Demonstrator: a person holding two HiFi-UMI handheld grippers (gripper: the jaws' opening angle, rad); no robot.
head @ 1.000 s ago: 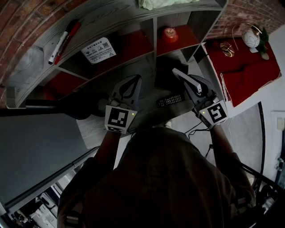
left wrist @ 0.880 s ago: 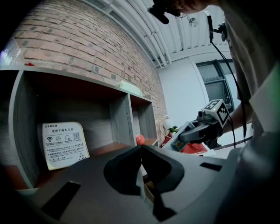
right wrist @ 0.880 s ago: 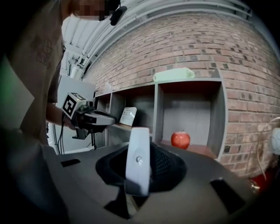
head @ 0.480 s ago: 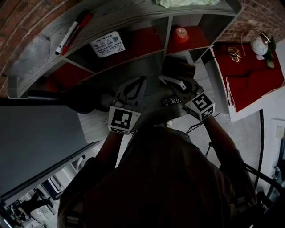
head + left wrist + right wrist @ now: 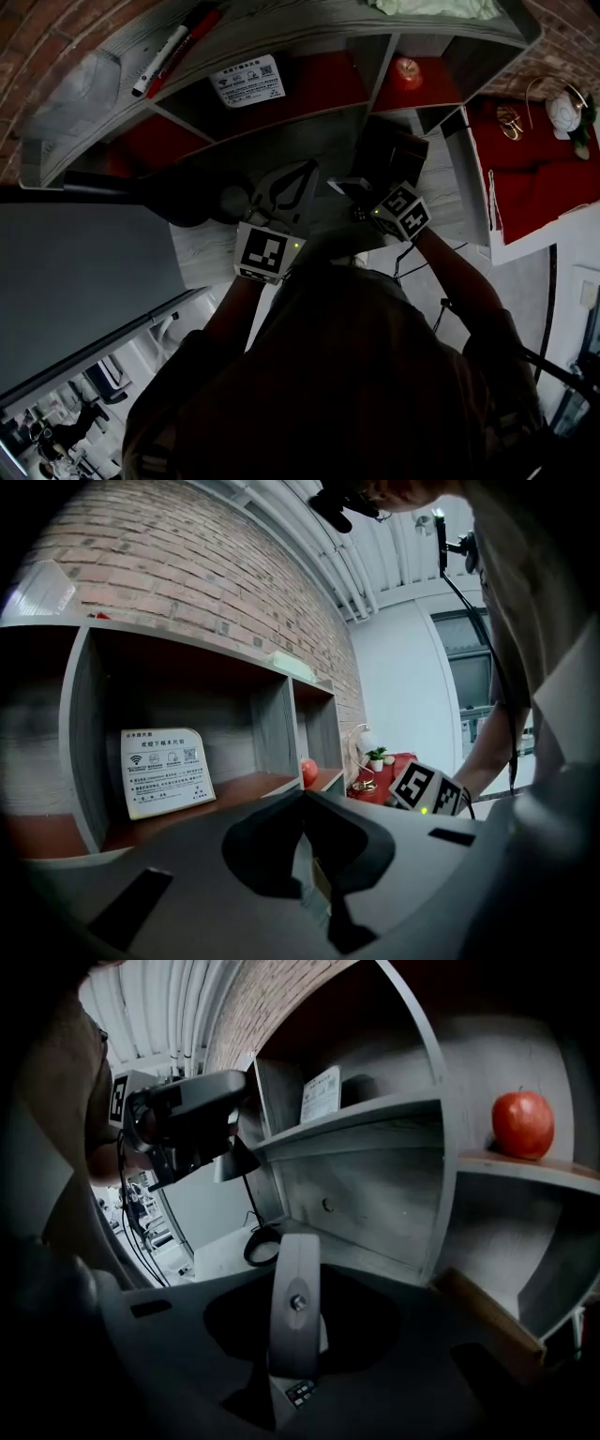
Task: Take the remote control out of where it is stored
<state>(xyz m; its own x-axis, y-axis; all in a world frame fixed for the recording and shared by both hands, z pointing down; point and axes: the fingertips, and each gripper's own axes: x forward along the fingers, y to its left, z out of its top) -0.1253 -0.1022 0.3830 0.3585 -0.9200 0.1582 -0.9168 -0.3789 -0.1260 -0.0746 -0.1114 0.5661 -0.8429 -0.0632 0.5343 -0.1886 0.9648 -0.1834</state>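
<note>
The black remote control (image 5: 359, 215) lies on the grey desk under the shelf unit (image 5: 281, 28), mostly covered by my right gripper (image 5: 349, 189). In the right gripper view one pale finger (image 5: 295, 1307) stands in the middle, and a few of the remote's buttons (image 5: 300, 1393) show just beneath it. The right jaws stand close together; whether they press on the remote does not show. My left gripper (image 5: 306, 171) hovers to the left of the remote. Its jaws meet at the tips (image 5: 305, 795) with nothing between them.
A red apple (image 5: 407, 71) (image 5: 522, 1123) sits in the right shelf compartment and a white printed card (image 5: 247, 81) (image 5: 164, 771) leans in the middle one. Marker pens (image 5: 173, 52) lie on top. A dark box (image 5: 389, 152) stands behind the remote. A red-covered table (image 5: 534, 187) is at right.
My right gripper has swung down and left onto the remote, which now is almost hidden beneath it. The left gripper has stayed about where it was.
</note>
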